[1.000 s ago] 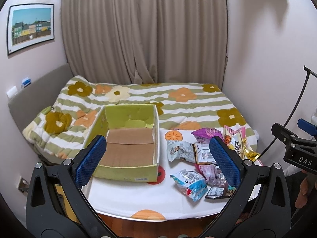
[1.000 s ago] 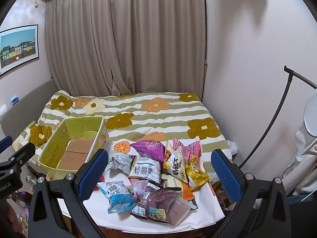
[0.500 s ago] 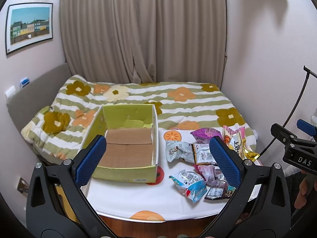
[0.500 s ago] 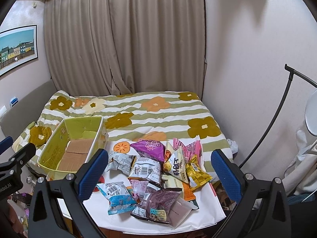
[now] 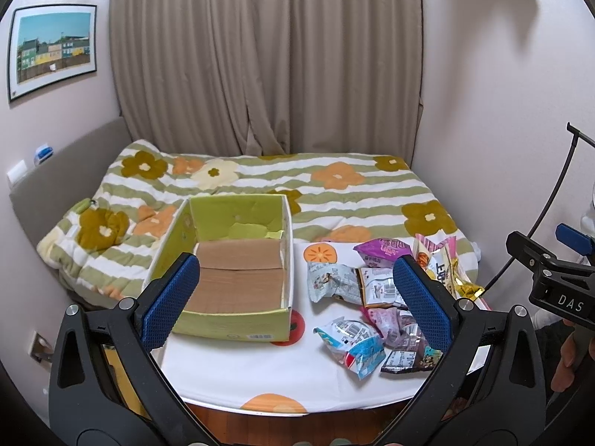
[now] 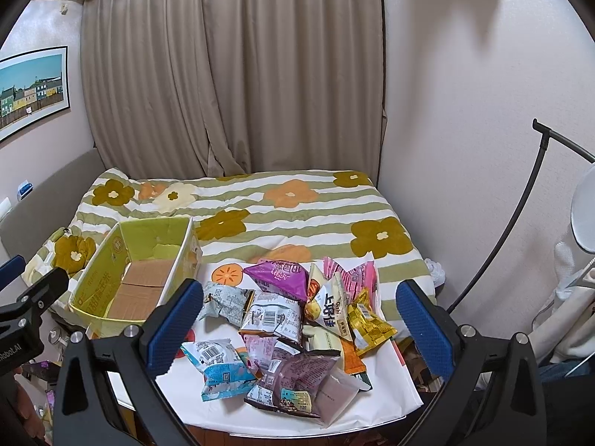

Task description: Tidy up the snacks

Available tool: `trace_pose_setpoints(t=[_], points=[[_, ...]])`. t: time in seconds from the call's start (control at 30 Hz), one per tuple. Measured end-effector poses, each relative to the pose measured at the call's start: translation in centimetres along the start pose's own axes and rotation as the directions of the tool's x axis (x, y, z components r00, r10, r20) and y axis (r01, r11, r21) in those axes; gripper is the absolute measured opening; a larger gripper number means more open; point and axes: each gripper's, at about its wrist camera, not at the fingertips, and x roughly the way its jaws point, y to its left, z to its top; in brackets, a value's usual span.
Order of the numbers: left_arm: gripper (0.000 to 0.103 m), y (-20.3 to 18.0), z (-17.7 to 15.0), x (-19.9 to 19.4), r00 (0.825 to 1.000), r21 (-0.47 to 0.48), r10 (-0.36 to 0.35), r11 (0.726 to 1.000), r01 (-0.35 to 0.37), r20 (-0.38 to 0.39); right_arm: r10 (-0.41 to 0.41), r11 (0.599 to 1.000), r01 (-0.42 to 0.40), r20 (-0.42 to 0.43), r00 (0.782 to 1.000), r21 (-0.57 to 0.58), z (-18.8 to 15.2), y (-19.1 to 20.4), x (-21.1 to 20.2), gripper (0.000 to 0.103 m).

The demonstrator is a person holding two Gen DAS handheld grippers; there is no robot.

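An open green cardboard box (image 5: 238,275) with a bare brown bottom stands on the left of a white table (image 5: 260,368); it also shows in the right wrist view (image 6: 130,282). A pile of several snack packets (image 6: 293,319) lies to its right, among them a purple bag (image 6: 279,273), a light blue packet (image 6: 219,368) and a yellow packet (image 6: 368,321). The pile shows in the left wrist view (image 5: 375,297) too. My left gripper (image 5: 297,301) is open and empty, held above the table's near edge. My right gripper (image 6: 301,323) is open and empty above the pile.
A bed with a striped flower quilt (image 5: 290,189) lies behind the table, up to beige curtains (image 5: 267,67). A wall is at the right, with a curved black stand (image 6: 520,223). The table's front edge (image 6: 297,427) is close below the grippers.
Both views have shifted only slightly; the scene sits a touch lower and closer. Nothing on the table has moved and both grippers stay open.
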Motion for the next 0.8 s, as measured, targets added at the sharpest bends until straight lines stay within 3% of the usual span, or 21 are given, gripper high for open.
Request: trace_pose_setpoints(t=[0.8], points=[[0.103,-0.18,-0.06,-0.46,1.000,-0.001,-0.014,1.000,0.014,-0.007,-0.002,1.000,0.002,-0.014,1.000,0.001,-0.60,0.20,-0.20,0.103]])
